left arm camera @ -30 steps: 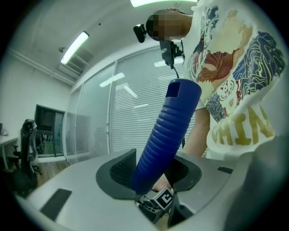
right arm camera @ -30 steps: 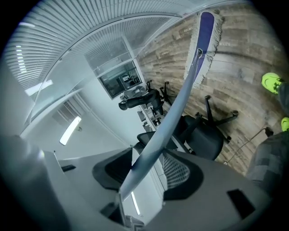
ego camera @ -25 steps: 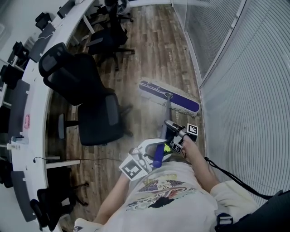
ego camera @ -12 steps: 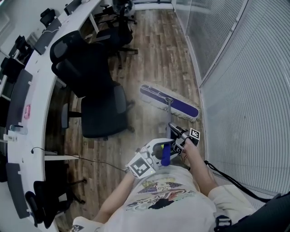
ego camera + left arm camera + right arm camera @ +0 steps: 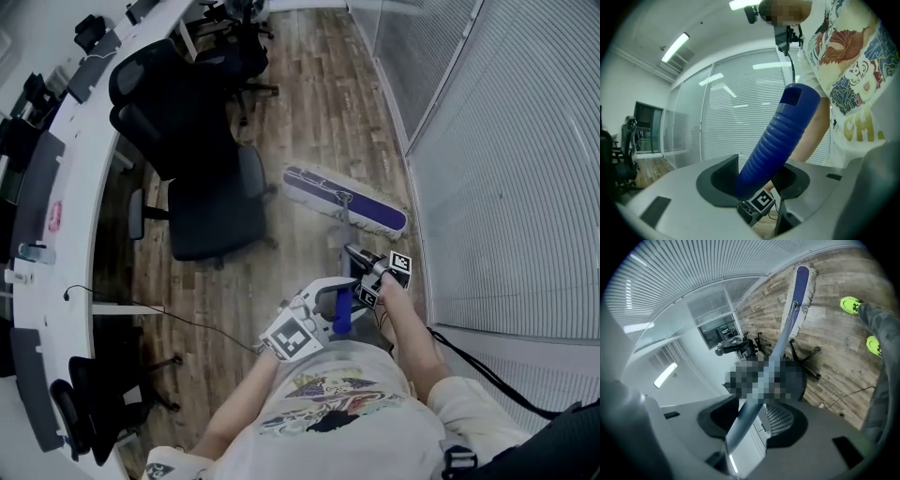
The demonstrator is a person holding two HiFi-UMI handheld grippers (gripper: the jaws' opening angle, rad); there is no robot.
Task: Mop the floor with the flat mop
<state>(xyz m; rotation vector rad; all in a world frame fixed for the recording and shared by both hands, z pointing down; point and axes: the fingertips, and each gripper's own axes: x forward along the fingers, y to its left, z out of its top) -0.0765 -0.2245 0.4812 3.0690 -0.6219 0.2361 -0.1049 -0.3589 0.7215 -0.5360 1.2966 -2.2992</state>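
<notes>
Along the floor's right edge, flat mop rests.
Left gripper jaws clamp its blue handle; right gripper jaws, just narrowing, its pole.

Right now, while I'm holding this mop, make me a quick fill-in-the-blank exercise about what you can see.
The left tongs are closed on the mop's ribbed plastic grip, whose colour is ____.
Below its grey metal pole, the flat purple-and-white mop head lies on the ____ plank floor.
In the head view, the black office chair stands to the mop head's ____.
Missing words: blue; wooden; left.
</notes>
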